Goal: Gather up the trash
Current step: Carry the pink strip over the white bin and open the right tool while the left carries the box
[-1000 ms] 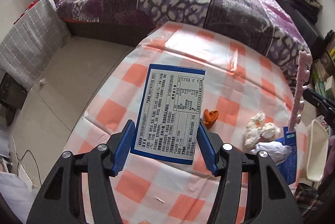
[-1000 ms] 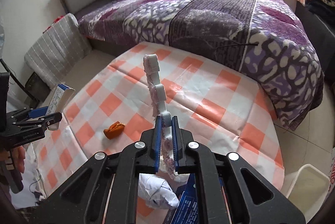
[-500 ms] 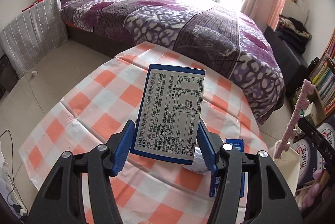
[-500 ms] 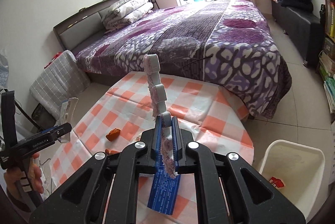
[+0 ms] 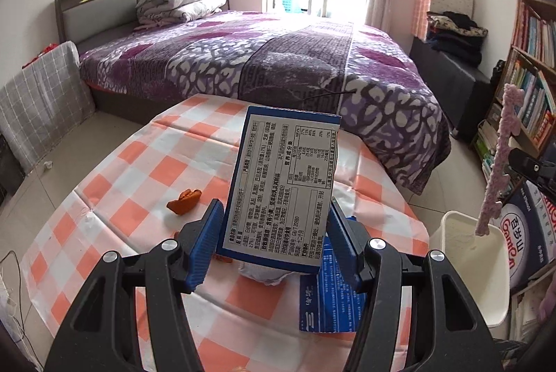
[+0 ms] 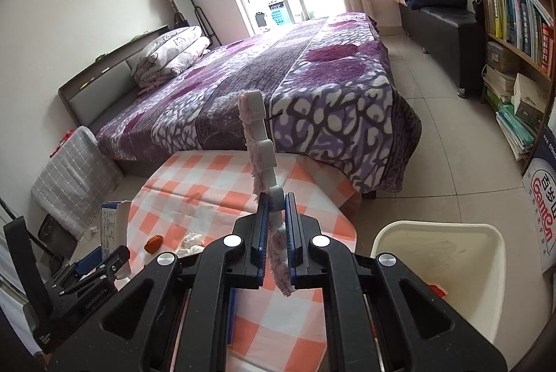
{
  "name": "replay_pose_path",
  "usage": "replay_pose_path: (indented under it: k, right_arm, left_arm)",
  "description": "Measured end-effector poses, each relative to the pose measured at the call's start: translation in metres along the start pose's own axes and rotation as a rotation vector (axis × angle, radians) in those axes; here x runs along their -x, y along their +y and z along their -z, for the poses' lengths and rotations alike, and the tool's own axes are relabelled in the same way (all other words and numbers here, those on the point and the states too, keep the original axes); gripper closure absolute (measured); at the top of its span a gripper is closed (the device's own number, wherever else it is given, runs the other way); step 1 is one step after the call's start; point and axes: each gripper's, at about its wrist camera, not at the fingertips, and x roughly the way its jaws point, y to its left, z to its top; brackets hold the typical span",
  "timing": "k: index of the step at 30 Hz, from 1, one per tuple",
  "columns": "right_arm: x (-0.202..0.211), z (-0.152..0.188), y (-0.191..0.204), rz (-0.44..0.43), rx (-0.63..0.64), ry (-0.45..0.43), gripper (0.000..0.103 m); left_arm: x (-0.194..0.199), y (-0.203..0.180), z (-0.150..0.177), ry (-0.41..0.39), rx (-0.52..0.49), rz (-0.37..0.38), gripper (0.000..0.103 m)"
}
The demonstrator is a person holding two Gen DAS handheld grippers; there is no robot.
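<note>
White plastic bin on floor, just right of table: drop point, one red scrap already inside. Carry step in hand. Left gripper clamped about half-wide on blue box, held upright above table. Right gripper pinched nearly shut on pink strip, nearest bin. Next: bring each load over bin mouth, then spread jaws; strip first, judging by position. Left on table: orange scrap, tissue wad, blue packet at edge beside bin. Bed beyond table; bookshelf beyond bin. Path to bin clear.
</note>
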Motion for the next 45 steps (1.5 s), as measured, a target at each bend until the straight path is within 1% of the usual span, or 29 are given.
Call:
replay_pose_path:
  k: [10, 19, 26, 28, 29, 30, 31, 32, 35, 36, 38, 45]
  right_arm:
    - [0.019, -0.002, -0.041, 0.068, -0.054, -0.015, 0.094]
    - [0.031, -0.004, -0.096, 0.137, -0.166, 0.01, 0.094]
    - [0.037, -0.002, -0.136, 0.187, -0.266, 0.048, 0.094]
    - [0.041, -0.001, -0.148, 0.195, -0.305, 0.046, 0.088]
    - [0.043, -0.001, -0.153, 0.199, -0.322, 0.043, 0.079]
    - [0.046, 0.0, -0.159, 0.199, -0.342, 0.036, 0.06]
    - [0.05, 0.0, -0.163, 0.202, -0.358, 0.024, 0.05]
    - [0.054, 0.001, -0.167, 0.212, -0.372, 0.007, 0.044]
    - [0.063, 0.0, -0.174, 0.23, -0.388, -0.021, 0.043]
    - [0.064, 0.001, -0.177, 0.235, -0.395, -0.025, 0.039]
    - [0.068, 0.001, -0.182, 0.244, -0.415, -0.034, 0.035]
    - [0.085, 0.002, -0.208, 0.251, -0.503, -0.085, 0.028]
  left_arm:
    - [0.009, -0.069, 0.001, -0.002, -0.091, 0.097, 0.045]
    - [0.0, -0.129, 0.005, 0.069, -0.151, 0.195, 0.044]
    - [-0.001, -0.173, 0.007, 0.097, -0.196, 0.25, 0.044]
    - [-0.001, -0.186, 0.007, 0.103, -0.208, 0.262, 0.044]
    - [-0.001, -0.191, 0.008, 0.104, -0.216, 0.267, 0.044]
    - [-0.001, -0.197, 0.008, 0.105, -0.225, 0.272, 0.044]
    - [0.0, -0.203, 0.01, 0.105, -0.234, 0.276, 0.044]
    - [0.0, -0.208, 0.011, 0.106, -0.242, 0.28, 0.044]
    - [0.001, -0.224, 0.013, 0.11, -0.266, 0.294, 0.044]
    - [0.001, -0.229, 0.014, 0.112, -0.271, 0.298, 0.044]
    - [0.002, -0.238, 0.016, 0.116, -0.281, 0.306, 0.044]
    - [0.001, -0.266, 0.02, 0.135, -0.323, 0.329, 0.044]
